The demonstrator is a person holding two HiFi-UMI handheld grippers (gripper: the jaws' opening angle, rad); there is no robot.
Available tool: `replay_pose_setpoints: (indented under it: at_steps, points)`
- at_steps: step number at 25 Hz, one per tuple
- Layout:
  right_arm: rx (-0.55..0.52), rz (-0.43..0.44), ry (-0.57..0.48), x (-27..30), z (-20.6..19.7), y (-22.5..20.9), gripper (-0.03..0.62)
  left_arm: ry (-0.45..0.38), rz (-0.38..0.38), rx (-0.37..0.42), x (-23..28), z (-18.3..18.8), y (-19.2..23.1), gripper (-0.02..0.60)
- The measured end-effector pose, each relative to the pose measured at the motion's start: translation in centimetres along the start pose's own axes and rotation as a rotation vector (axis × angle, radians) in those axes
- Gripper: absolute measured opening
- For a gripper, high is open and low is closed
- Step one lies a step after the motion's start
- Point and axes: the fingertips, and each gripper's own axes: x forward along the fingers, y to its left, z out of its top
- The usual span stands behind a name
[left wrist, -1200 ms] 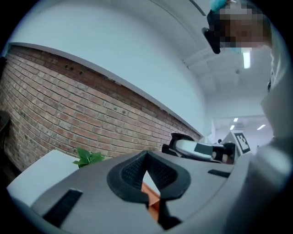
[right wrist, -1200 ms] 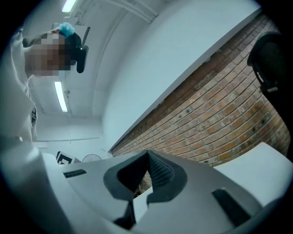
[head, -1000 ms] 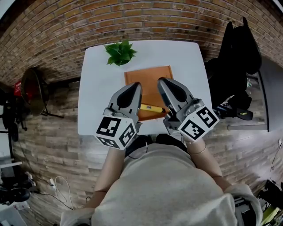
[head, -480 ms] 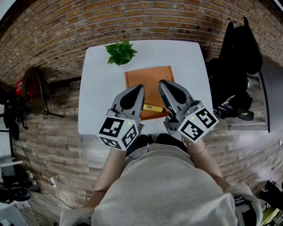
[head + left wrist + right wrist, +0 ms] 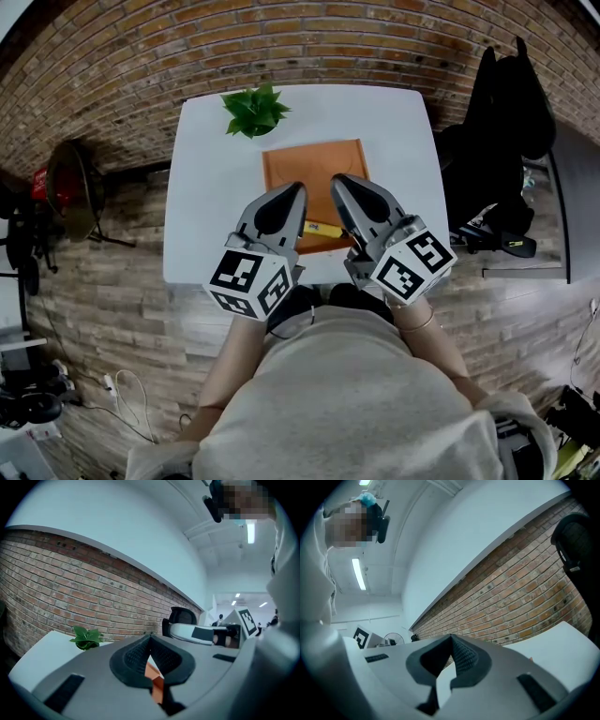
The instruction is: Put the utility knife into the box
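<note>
Currently, the yellow utility knife (image 5: 320,229) is seen at the near edge of the orange box (image 5: 314,155) on the white counter (image 5: 206,187). Whether it lies inside or across the rim cannot quite be told. If it were approached with shut tips, it would likely be shoved towards the counter's near edge rather than gripped. The left tongs (image 5: 292,187) and right tongs (image 5: 338,179), 2 in all, are closed tip to tip, and nothing is held.

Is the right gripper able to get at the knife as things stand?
Probably yes: the knife lies uncovered close by the right gripper, nothing on it. But the jaws are shut and point past it, so they must open and draw back first.
</note>
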Motion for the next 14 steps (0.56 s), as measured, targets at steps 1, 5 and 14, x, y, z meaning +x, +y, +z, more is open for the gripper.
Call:
replay_pose_setpoints:
  at_steps: [1, 5, 14]
  points:
    - [0.000, 0.000, 0.003, 0.0, -0.1, 0.0, -0.002, 0.002, 0.000, -0.001, 0.0, -0.1, -0.1, 0.006]
    - [0.000, -0.002, 0.013, -0.1, -0.2, -0.2, -0.002, 0.007, -0.001, -0.007, 0.1, -0.3, -0.2, 0.006]
    - [-0.001, -0.015, 0.042, -0.6, -1.2, -0.6, -0.002, 0.042, 0.017, 0.002, 0.0, -1.5, -0.2, 0.006]
